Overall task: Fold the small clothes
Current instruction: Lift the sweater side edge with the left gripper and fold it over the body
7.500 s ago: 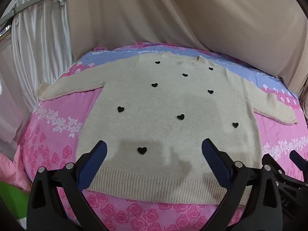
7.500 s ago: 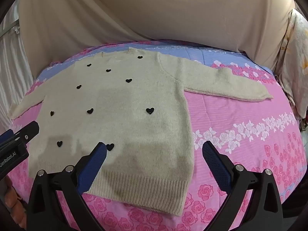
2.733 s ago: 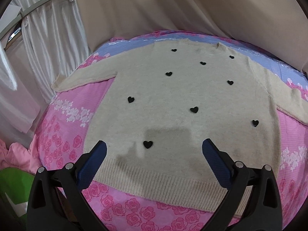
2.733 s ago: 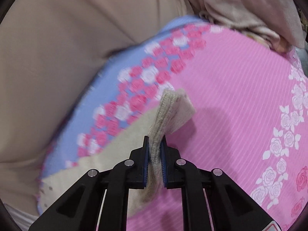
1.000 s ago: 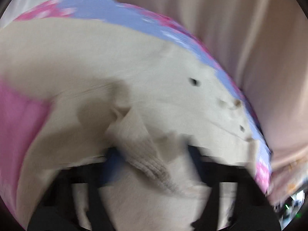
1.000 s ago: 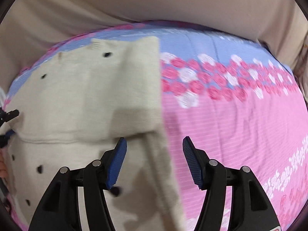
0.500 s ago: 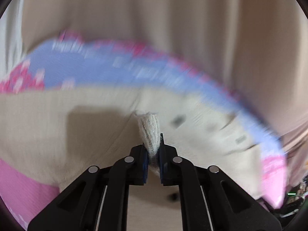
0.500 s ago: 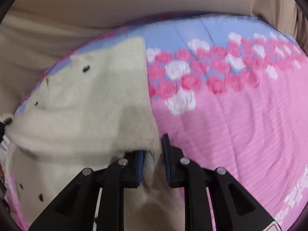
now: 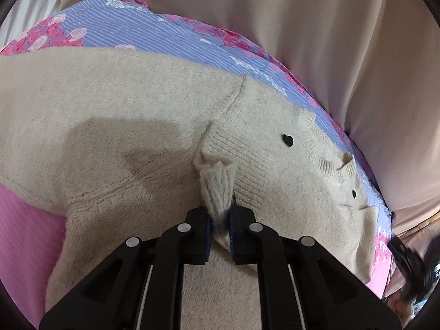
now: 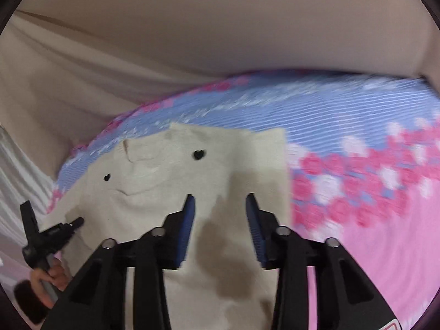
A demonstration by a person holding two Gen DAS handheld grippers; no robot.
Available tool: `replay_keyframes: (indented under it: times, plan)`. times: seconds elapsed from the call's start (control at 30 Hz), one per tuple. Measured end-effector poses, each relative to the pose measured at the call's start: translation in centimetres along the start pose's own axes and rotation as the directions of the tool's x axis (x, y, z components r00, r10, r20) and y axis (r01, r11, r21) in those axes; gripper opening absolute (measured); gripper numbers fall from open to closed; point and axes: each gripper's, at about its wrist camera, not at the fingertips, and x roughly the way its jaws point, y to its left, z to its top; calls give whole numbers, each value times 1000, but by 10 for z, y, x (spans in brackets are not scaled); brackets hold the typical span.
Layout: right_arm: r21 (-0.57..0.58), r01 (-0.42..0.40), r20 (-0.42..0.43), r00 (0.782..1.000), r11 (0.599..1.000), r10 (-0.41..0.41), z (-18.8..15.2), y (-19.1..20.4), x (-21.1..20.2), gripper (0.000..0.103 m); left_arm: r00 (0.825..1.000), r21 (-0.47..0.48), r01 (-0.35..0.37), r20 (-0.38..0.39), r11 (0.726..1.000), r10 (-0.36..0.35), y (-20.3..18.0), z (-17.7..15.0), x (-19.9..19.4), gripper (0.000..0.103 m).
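A cream sweater (image 9: 115,126) with small black hearts (image 9: 288,139) lies spread on a bedsheet (image 9: 143,34) printed in pink and blue with roses. Its right side is folded in, giving a straight edge in the right wrist view. The left gripper (image 9: 220,227) is clamped on a ribbed cuff (image 9: 217,184) of the sweater, the cuff bunched up between its blue pads over the chest area. The right gripper (image 10: 220,220) hovers above the folded side with its jaws apart, holding nothing. Beige fabric (image 10: 220,27) hangs behind the bed
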Motion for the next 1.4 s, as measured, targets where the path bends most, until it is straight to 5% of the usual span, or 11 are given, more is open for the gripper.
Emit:
replay_keyframes:
  times: [0.1,0.13,0.2,0.33,0.43,0.73,0.93,1.0,1.1,1.2,1.4]
  plan:
    - [0,164,-52,985,986,-164,12,-26,42,0,1000,46,-25,4,999,24,-2,5,0,11]
    - [104,89,-15,996,991,-88,12,-46,39,0,1000,55,-30,2,998,30,-2,7,0,12]
    - [237,123,6,992,964,-128,9,-64,24,0,1000,51,-23,-8,998,23,2,9,-2,13]
    - [198,123,82,986,972,-142,-17,-36,-23,13,998,-68,44,38,997,-42,33,5,-31,18]
    - [171,90,108,988,981,-109,-53,-16,-50,44,991,-248,82,121,965,-53,86,-3,-70,31]
    - [68,85,-64,995,994,-80,-151,38,-44,45,945,-570,-113,192,814,265,255,14,-143,43]
    - [50,76,-108,992,996,-71,-162,59,-35,46,926,-744,28,271,668,264,308,29,-144,40]
    - [51,78,-108,992,996,-72,-164,59,-37,47,928,-724,-3,256,690,272,302,39,-140,39]
    - [58,92,-102,991,994,-86,-164,56,-38,49,938,-662,-44,230,748,258,289,50,-133,16]
    - [78,119,-88,990,990,-113,-162,42,-45,52,936,-635,-73,224,769,273,280,53,-134,15]
    - [141,167,-25,986,976,-165,-134,5,-56,52,929,-688,-178,117,704,350,248,40,-137,31]
